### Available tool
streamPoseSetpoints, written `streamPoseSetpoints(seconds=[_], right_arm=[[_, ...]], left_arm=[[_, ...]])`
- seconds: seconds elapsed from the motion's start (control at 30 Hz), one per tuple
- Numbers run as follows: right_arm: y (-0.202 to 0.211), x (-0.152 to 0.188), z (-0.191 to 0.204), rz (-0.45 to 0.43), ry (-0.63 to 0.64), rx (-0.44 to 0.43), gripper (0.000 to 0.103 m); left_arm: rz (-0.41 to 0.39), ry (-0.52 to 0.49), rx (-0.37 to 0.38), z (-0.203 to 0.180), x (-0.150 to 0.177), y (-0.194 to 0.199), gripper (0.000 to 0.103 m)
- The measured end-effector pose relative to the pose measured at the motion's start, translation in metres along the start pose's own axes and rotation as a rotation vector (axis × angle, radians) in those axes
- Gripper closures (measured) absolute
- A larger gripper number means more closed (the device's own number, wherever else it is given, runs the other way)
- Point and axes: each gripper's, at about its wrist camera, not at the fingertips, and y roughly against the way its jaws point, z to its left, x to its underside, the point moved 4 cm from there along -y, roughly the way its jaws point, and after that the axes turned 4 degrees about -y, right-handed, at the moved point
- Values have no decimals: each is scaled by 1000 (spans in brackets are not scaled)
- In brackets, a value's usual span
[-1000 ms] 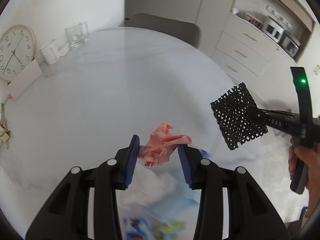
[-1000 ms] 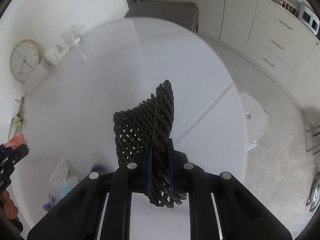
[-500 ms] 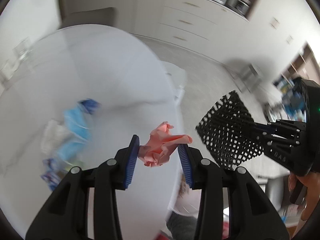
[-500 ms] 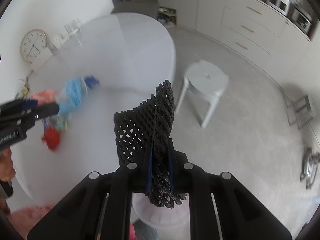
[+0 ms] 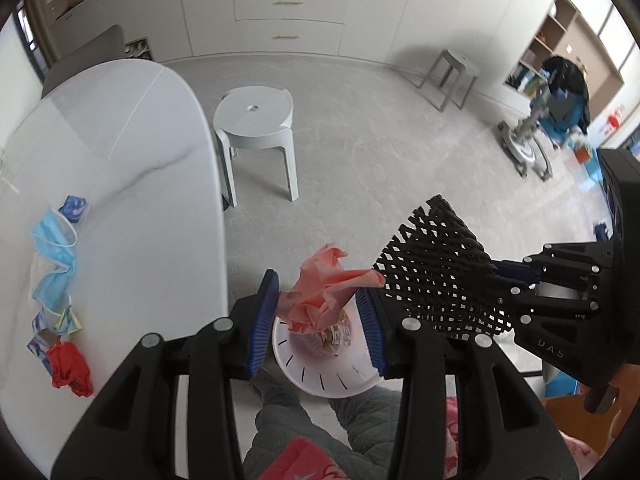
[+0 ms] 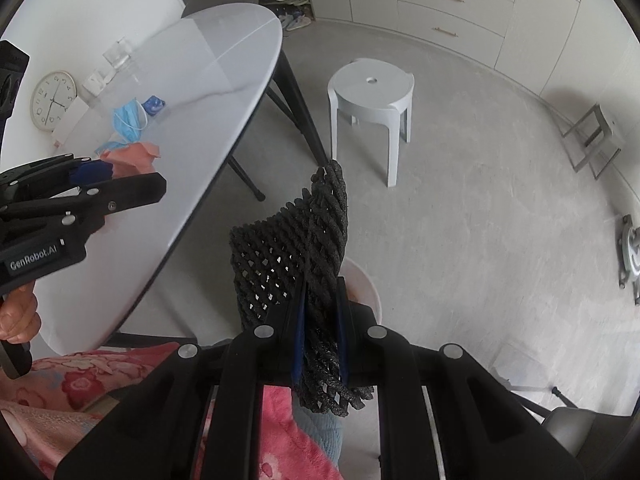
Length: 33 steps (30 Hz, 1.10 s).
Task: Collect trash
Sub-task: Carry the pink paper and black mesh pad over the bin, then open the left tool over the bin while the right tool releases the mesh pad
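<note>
Holding two pieces of trash at once, you have the left gripper (image 5: pixel 318 312) closed around a crumpled pink wad (image 5: pixel 322 294), its blue pads pressing the paper from both sides but with a visible gap left by the wad's bulk, directly above the white bin (image 5: pixel 320 372) on the floor just off the table's near edge. Your right gripper (image 6: pixel 320 320) has its jaws nearly together, pinching a black foam net (image 6: pixel 298 236) that fans out beyond the fingertips, also near the bin, whose rim shows just past the net in the right wrist view. Remaining trash lies along the table's (image 5: pixel 132 184) left edge: a blue face mask (image 5: pixel 54 256), a red scrap (image 5: pixel 70 372) and small printed wrappers (image 5: pixel 74 206). Risks, as judged from here: the wad is light and springy, so opening the jaws off-centre could drop it on the bin's rim or the floor; the net overlaps the left gripper's right finger in the left wrist view, so the two items or tools could snag if you release both together; the net's open mesh may cling to the pads rather than fall. Legible writing: "GenRobot.AI" on the left gripper's body in the right wrist view, and "DAS" on the right gripper's body in the left wrist view.
</note>
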Motion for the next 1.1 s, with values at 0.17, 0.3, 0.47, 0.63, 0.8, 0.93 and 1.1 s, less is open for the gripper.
streamPoseSetpoints(seconds=[0.17,0.3,0.47,0.63,0.8,0.93,1.1], right_arm=[[-3,8,-6,14,-9,-9,88],[-4,15,-11,27,-20,-8,88],[-9,23,-18,41,-41,2,86],[-12,27,-20,49,-56,3,86],[-17,29,-16,61,-56,0,86],[-21,30,-12,70,-47,-2,86],[-26,29,-9,80,-39,-5,86]], left_arm=[[26,-21,19,-13,4,-7,64],[54,-32,36,-19,11,-15,64],[98,-59,38,-24,17,-25,48],[90,-89,38,-31,22,-22,24],[70,-100,18,-30,20,-16,12],[56,-89,5,-26,17,-11,10],[39,-58,-1,-15,18,-5,9]])
